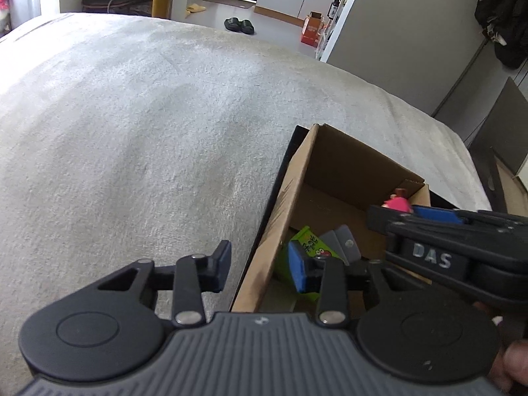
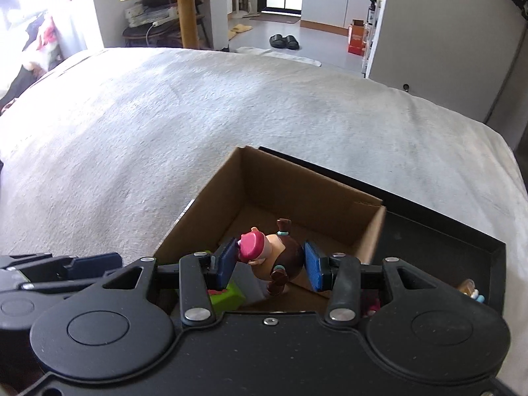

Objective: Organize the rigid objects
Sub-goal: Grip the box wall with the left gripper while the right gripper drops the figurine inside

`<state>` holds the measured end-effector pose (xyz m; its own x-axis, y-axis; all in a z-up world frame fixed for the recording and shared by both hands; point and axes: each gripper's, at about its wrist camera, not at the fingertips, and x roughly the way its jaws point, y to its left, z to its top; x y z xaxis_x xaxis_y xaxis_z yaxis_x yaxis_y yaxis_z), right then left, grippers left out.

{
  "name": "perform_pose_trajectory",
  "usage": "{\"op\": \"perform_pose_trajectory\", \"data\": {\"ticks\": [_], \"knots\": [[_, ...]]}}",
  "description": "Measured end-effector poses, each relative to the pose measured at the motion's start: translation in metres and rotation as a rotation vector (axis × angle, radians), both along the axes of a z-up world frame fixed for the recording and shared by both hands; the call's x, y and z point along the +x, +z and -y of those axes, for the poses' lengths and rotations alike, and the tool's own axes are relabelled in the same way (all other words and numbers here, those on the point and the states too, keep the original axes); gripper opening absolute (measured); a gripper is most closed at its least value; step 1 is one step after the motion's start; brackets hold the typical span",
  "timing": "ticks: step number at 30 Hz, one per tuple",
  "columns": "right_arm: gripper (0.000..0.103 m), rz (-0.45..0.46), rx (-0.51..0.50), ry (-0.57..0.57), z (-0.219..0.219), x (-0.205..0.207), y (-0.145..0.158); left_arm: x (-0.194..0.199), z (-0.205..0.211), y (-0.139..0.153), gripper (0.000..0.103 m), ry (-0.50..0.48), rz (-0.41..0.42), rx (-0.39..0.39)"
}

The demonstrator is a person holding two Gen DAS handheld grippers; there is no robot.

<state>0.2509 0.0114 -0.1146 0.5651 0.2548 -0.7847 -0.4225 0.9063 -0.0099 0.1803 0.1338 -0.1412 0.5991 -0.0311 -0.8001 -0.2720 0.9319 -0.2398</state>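
The jaws of the right gripper (image 2: pixel 270 265) stand wide apart over the open cardboard box (image 2: pixel 369 231), with a small toy figure (image 2: pixel 274 257) between the two blue pads. The figure has a pink hat, a pale face and brown pigtails tied with teal bands. Its hat lies just beside the left pad (image 2: pixel 227 264), while a narrow gap shows between its body and the other pad, so whether the pads press on it cannot be told. The jaws of the left gripper (image 1: pixel 260 267) are also spread wide and hold nothing; one finger hangs outside the box wall above the bed (image 1: pixel 132 132), the other inside the box.

The box sits on a shallow black tray (image 2: pixel 462 231) that rests on the grey bed cover. On the box floor lie a green carton (image 1: pixel 310 247) and a grey piece (image 1: pixel 343 241) just beside it. Another small figure (image 2: pixel 472 288) lies on the tray outside the box, at its right side, partly hidden behind the gripper. Beyond the bed, a pair of black slippers (image 2: pixel 284 41) sits on the floor.
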Motion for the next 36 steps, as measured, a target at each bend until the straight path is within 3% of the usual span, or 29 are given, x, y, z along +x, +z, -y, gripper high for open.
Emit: {"op": "perform_pose_trajectory", "data": {"ticks": [10, 22, 36], "knots": [[0.046, 0.02, -0.052, 0.026, -0.028, 0.003, -0.004, -0.001, -0.012, -0.007, 0.034, 0.002, 0.012, -0.063], [0.046, 0.01, -0.056, -0.025, -0.015, -0.004, -0.003, -0.002, -0.014, -0.008, 0.035, -0.001, 0.01, -0.077], [0.047, 0.015, -0.02, -0.09, 0.031, -0.02, 0.001, -0.008, -0.002, 0.005, 0.037, -0.003, 0.006, 0.008]]}}
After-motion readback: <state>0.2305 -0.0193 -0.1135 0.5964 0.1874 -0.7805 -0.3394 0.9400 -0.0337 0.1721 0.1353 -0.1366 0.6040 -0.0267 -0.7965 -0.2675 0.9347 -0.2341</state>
